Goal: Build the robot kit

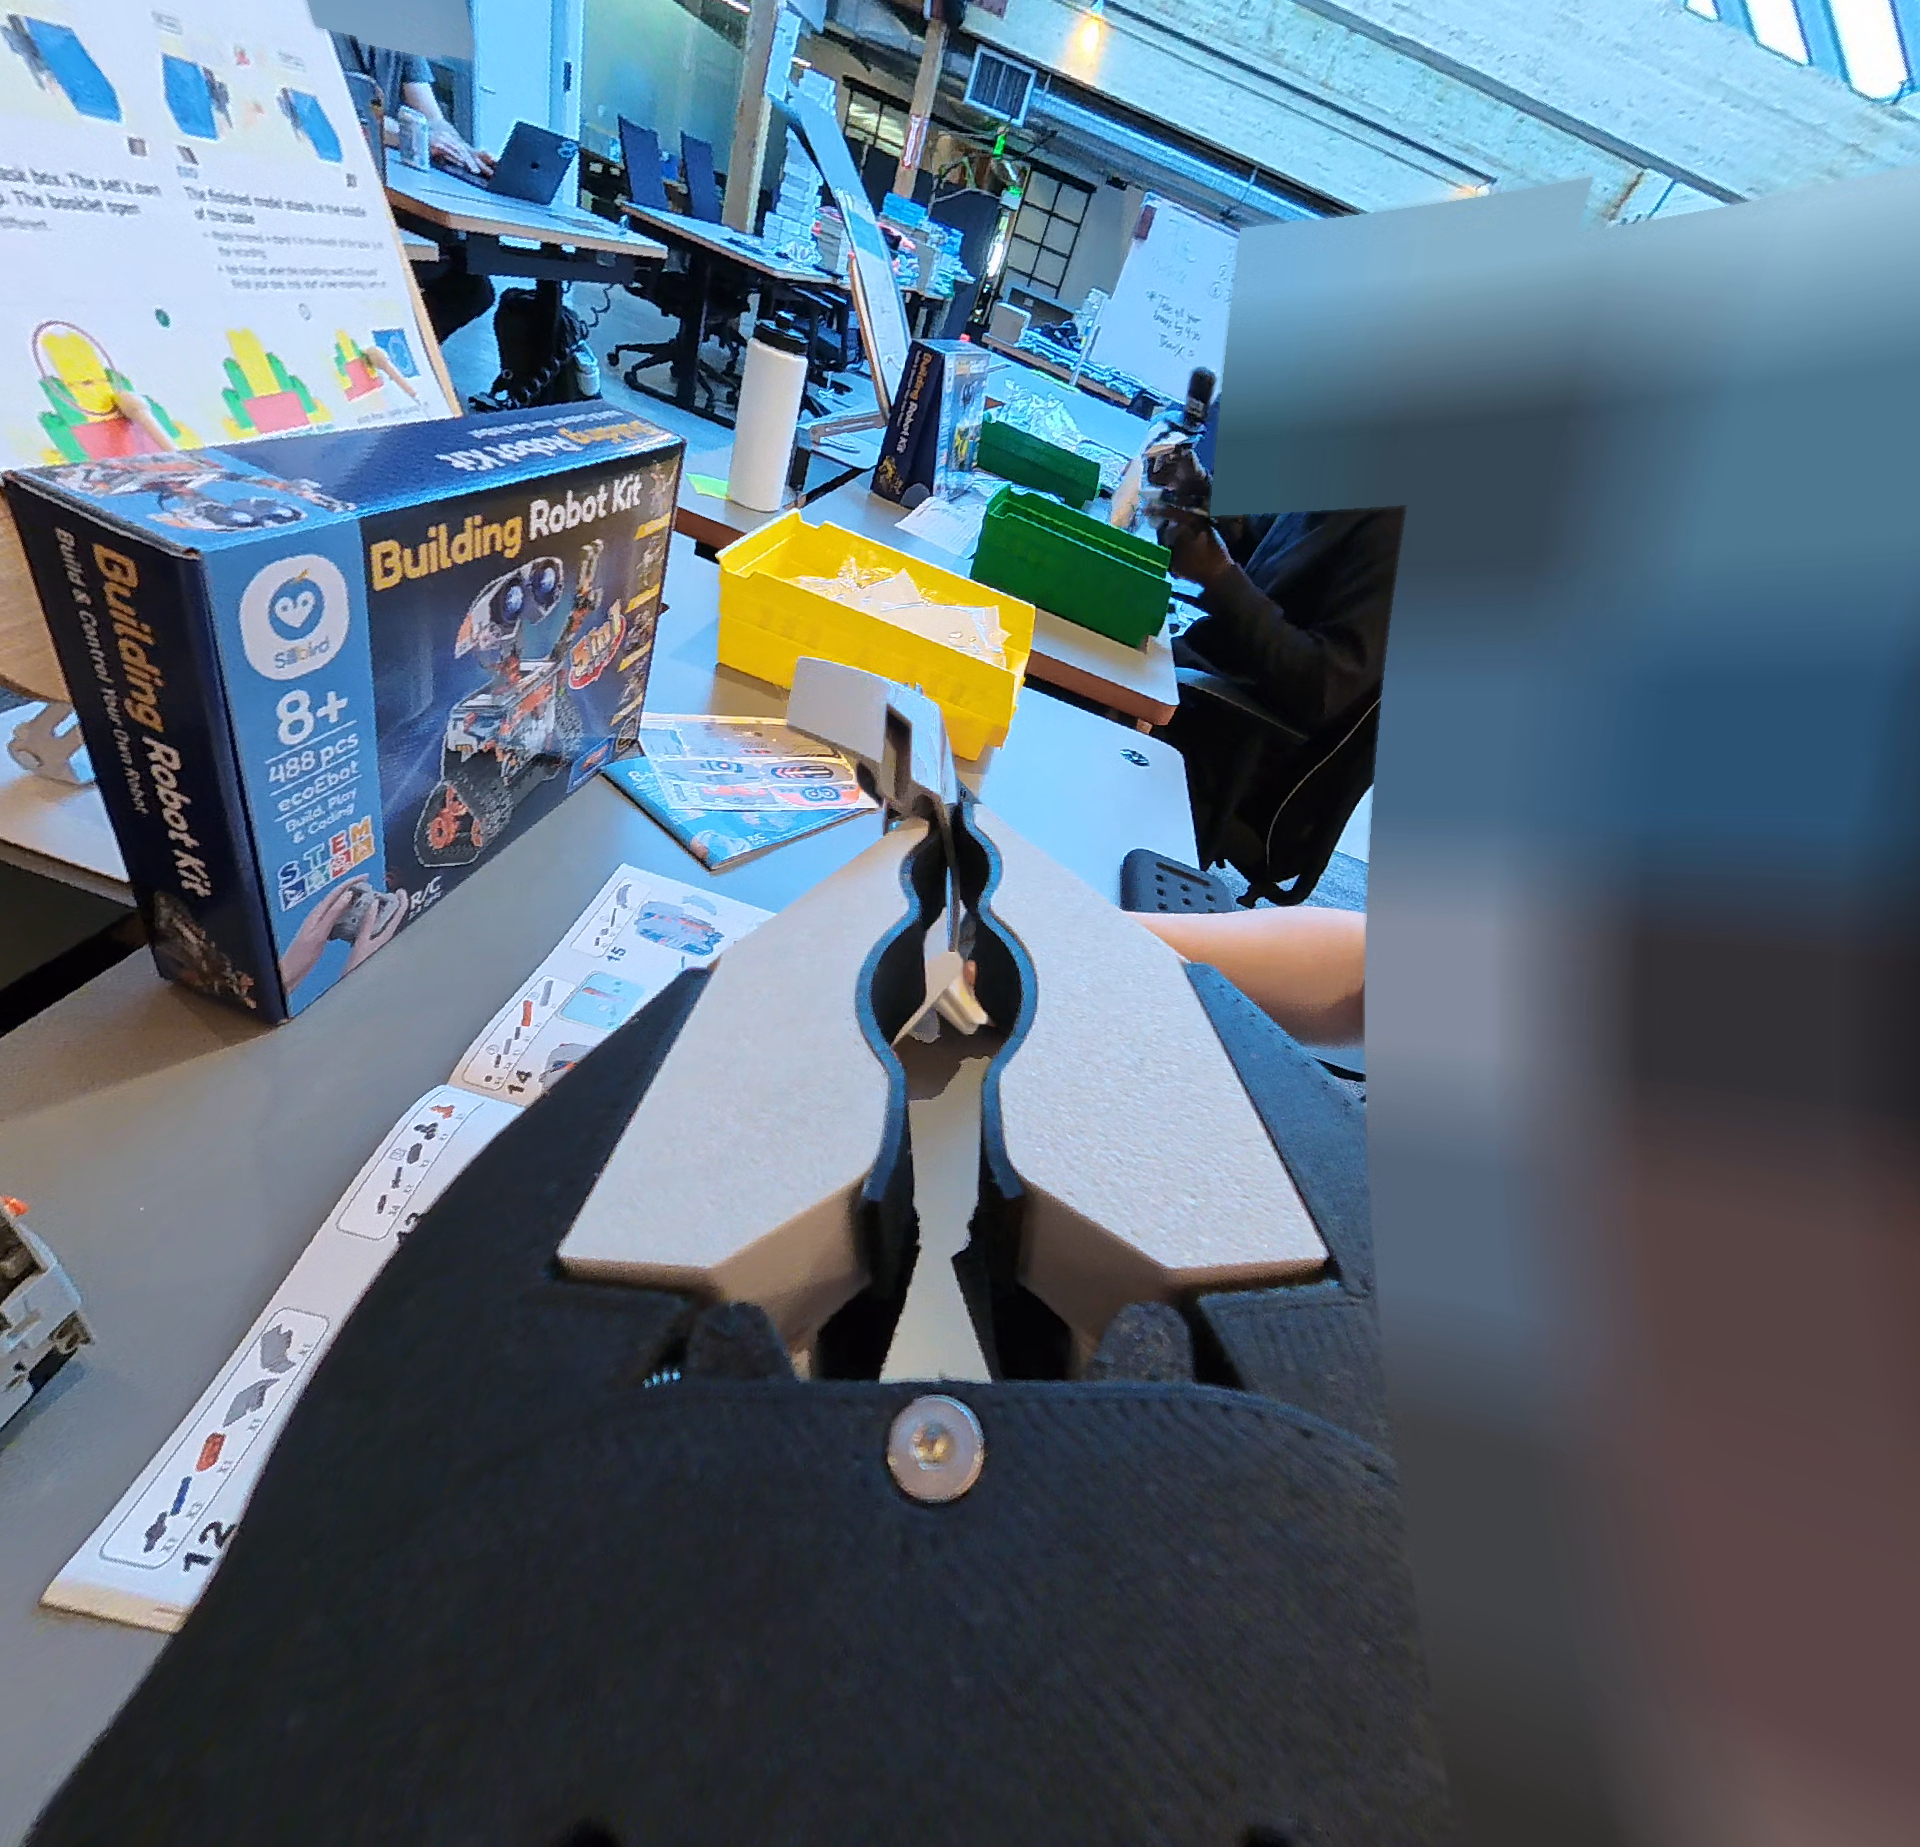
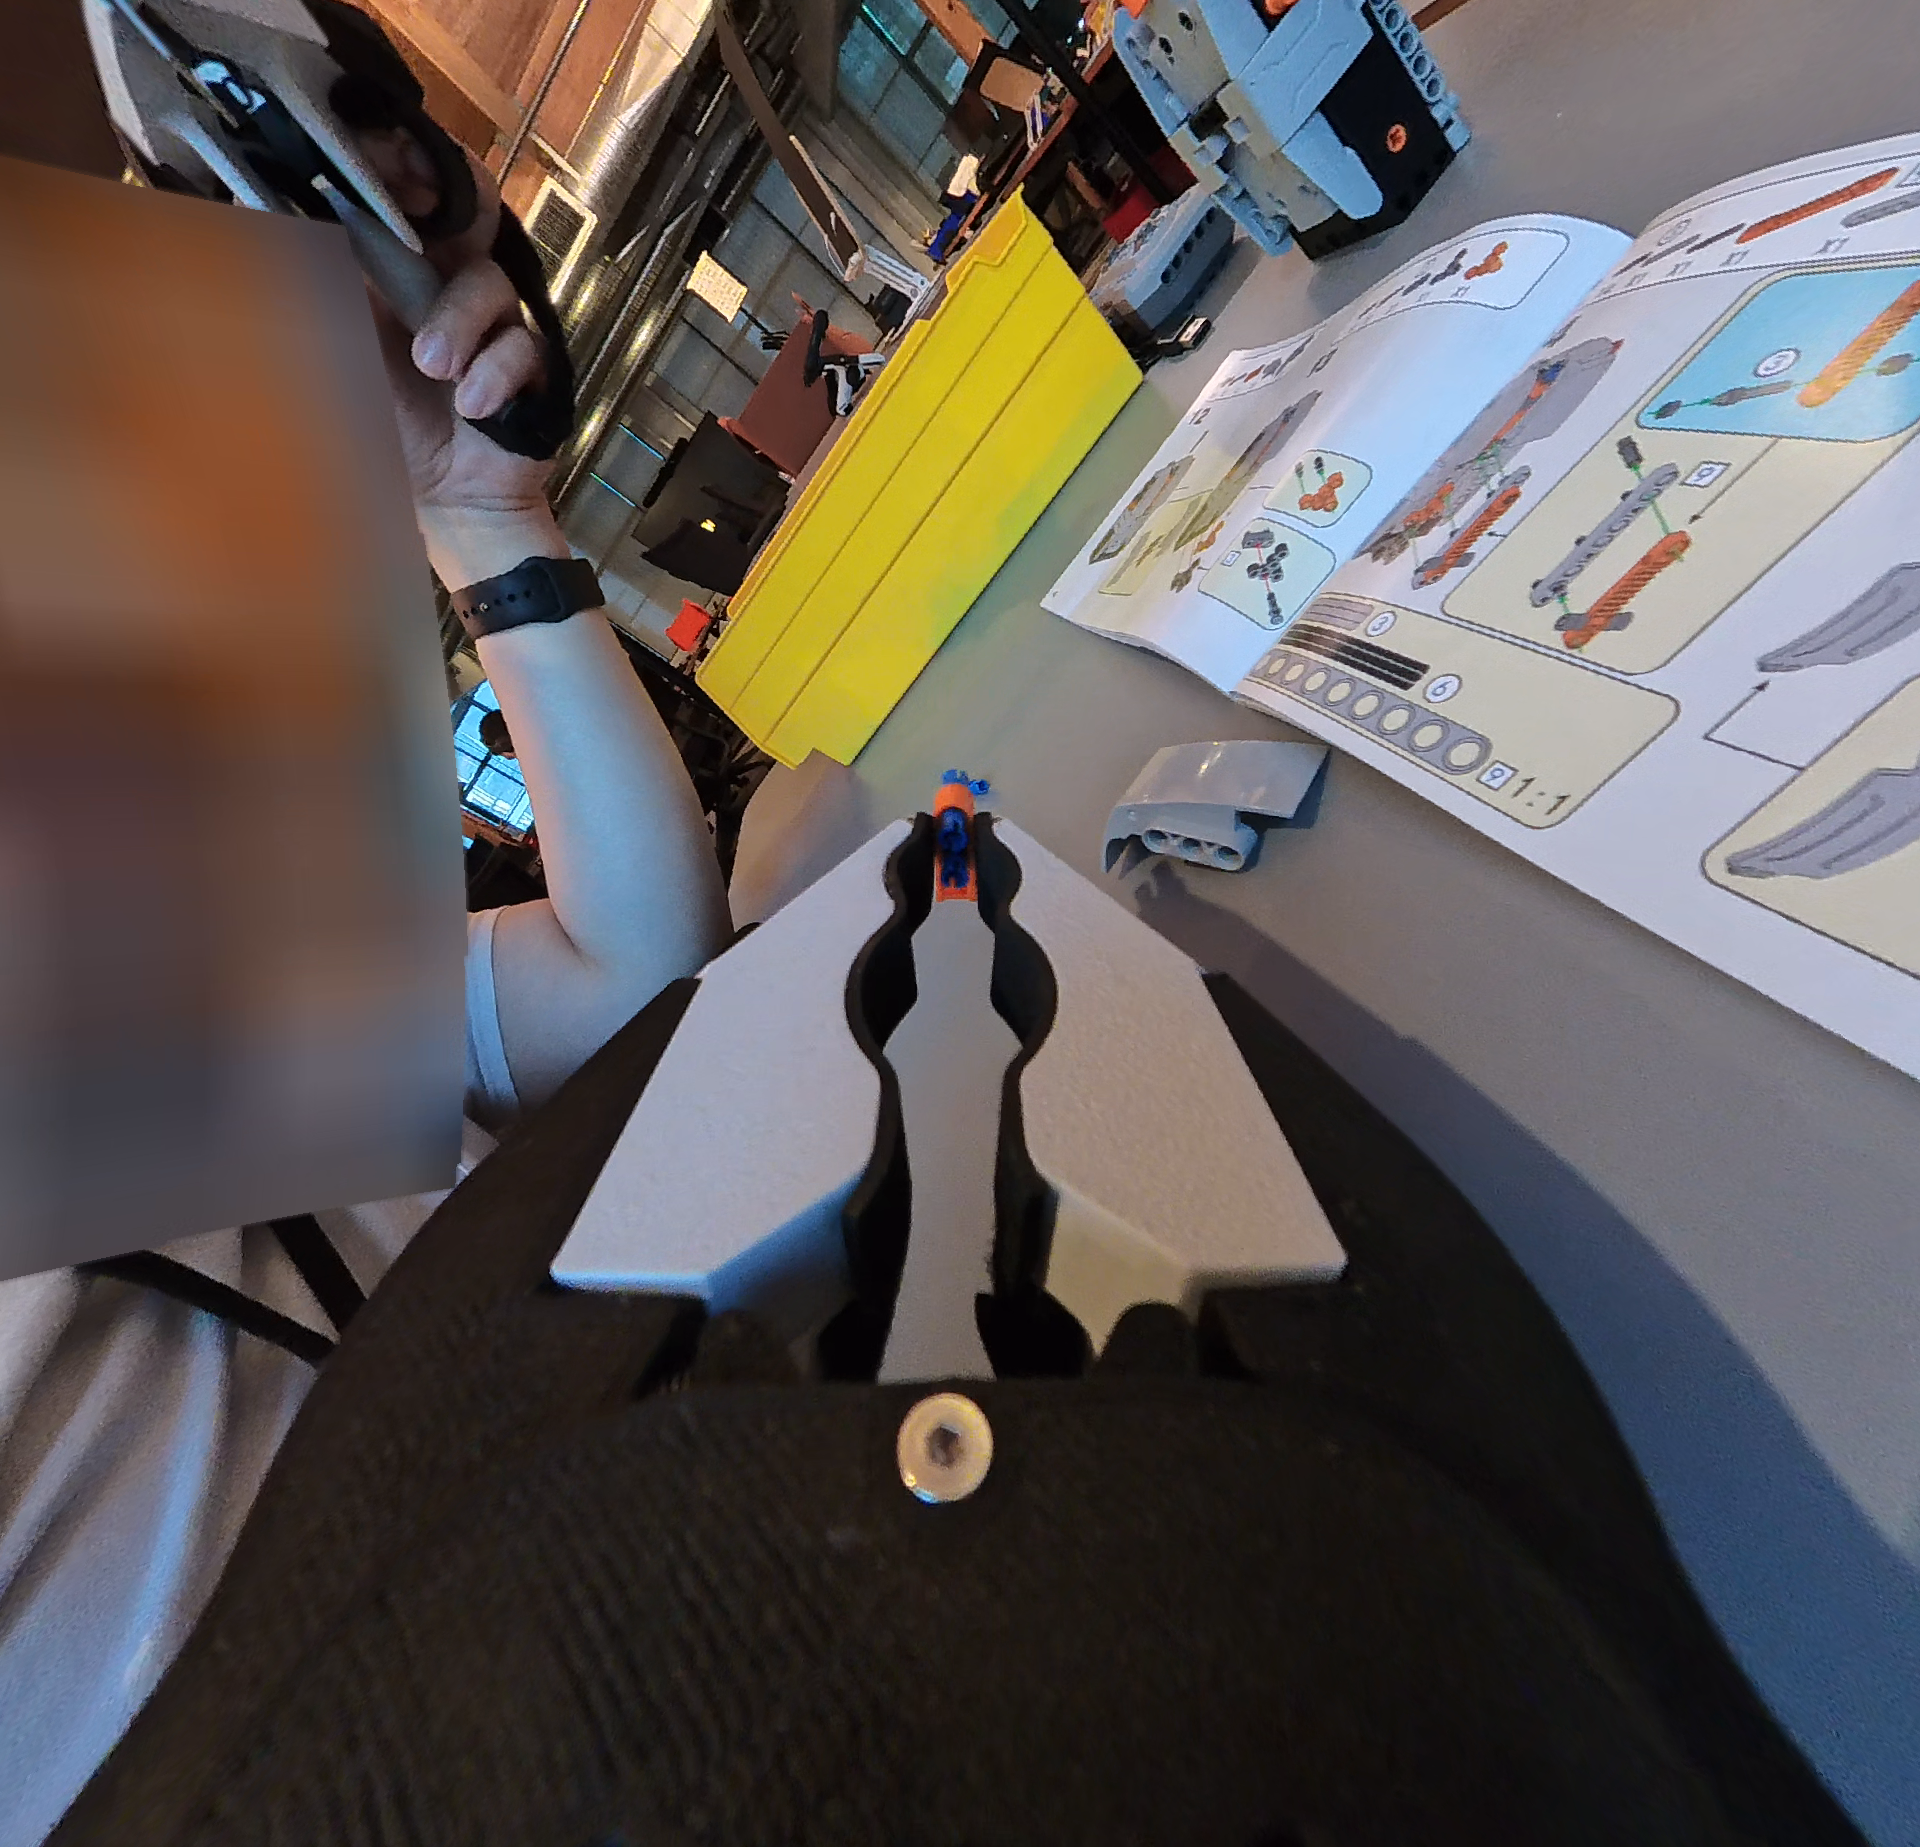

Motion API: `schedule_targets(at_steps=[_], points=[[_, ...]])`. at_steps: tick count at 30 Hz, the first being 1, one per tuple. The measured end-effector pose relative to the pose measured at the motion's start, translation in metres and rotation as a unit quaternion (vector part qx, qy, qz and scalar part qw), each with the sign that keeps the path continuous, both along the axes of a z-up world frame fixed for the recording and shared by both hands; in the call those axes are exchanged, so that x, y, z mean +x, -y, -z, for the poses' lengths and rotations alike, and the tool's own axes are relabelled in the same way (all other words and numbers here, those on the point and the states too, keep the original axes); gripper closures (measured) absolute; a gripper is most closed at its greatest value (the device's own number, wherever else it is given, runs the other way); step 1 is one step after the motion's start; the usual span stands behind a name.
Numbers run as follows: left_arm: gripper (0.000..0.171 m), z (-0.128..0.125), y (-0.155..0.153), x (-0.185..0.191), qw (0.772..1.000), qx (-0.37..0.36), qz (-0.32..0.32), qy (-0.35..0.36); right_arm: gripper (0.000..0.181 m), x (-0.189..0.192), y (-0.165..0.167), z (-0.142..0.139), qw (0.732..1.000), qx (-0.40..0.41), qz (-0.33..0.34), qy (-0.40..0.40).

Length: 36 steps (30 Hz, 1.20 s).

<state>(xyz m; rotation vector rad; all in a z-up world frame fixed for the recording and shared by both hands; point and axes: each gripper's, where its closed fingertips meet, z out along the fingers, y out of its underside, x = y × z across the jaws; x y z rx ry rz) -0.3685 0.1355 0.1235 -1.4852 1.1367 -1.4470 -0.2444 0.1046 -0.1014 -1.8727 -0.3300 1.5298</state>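
Note:
My left gripper (image 1: pixel 940 841) is shut on a grey curved panel piece (image 1: pixel 883 722), held up above the grey table (image 1: pixel 208 1153); the piece sticks out past the fingertips. My right gripper (image 2: pixel 954 847) is shut on a small orange beam with blue pins (image 2: pixel 953 841), held low over the table (image 2: pixel 1558 1122). A second grey curved panel (image 2: pixel 1210 795) lies on the table just right of the right gripper. The left gripper also shows in the right wrist view (image 2: pixel 312 124), raised in a hand at the upper left. The open instruction booklet (image 2: pixel 1507 509) lies to the right.
A blue kit box (image 1: pixel 353 675) stands at the left, a yellow bin (image 1: pixel 873 623) behind my left gripper, green bins (image 1: pixel 1070 561) farther back. A partly built grey, black and orange model (image 2: pixel 1288 83) stands beyond the booklet. A person's arm (image 2: pixel 582 758) is at the left. The tips of one gripper are about 25 cm away from the tips of the other.

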Motion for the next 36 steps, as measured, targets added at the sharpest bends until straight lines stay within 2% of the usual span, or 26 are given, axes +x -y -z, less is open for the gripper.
schedule_targets(at_steps=[36], points=[[0.171,-0.0028,0.0003,-0.0063,1.000,-0.003,-0.002,0.007,0.176,-0.0008,-0.0006,0.0018,1.000,-0.006,-0.002,0.003]])
